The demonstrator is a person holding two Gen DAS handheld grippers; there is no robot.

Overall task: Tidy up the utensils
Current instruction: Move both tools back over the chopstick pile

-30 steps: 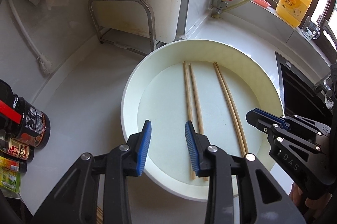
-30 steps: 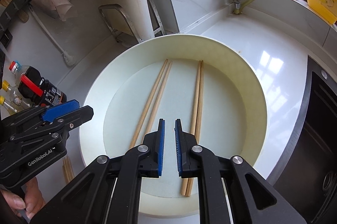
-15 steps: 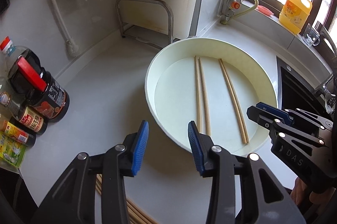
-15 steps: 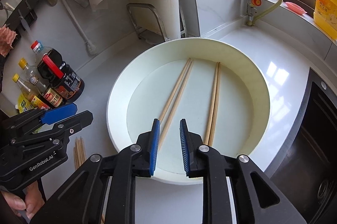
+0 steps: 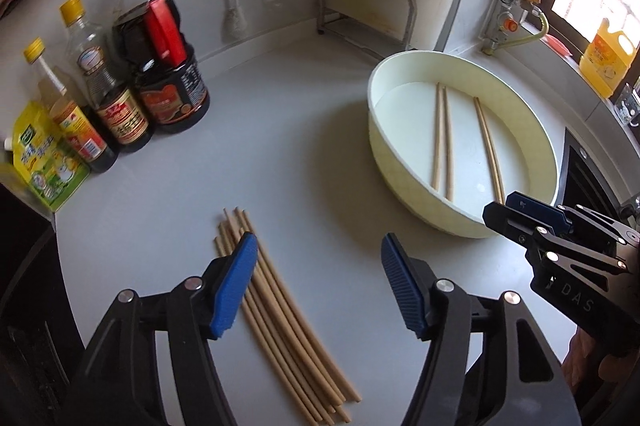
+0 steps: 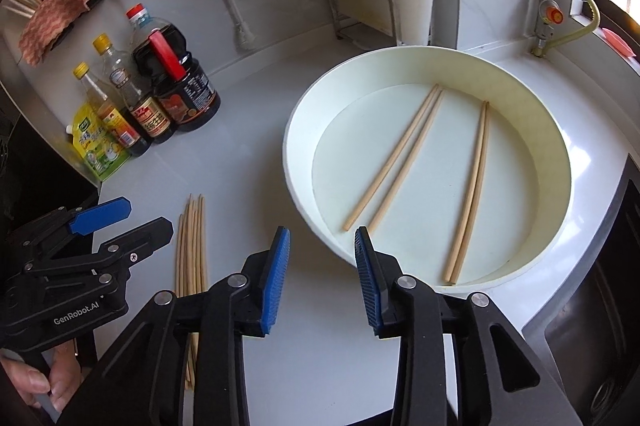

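Nearest to the cameras, the left gripper [image 5: 316,284] has its fingers wide open and holds nothing. It hovers above the near part of the worktop [image 5: 304,146], and its left finger is over a bundle of loose chopsticks [image 5: 280,314]. This bundle lies flat on the worktop, with the sticks roughly parallel and a little fanned at the far end. The right gripper [image 6: 320,280] is also open and empty, and it hangs just before the near rim of the basin [image 6: 296,114].

Further away, the round white basin stands on the worktop. Inside it two pairs of chopsticks lie flat on the bottom: the left pair [image 6: 394,156] and the right pair [image 6: 470,192], well apart from each other.

In my judgement the task is partly done. Two pairs are already sorted into the basin, and the bundle on the worktop, several sticks, is still left to be paired and moved.

Beyond, at the far left, some sauce bottles [image 5: 160,66] stand against the wall.
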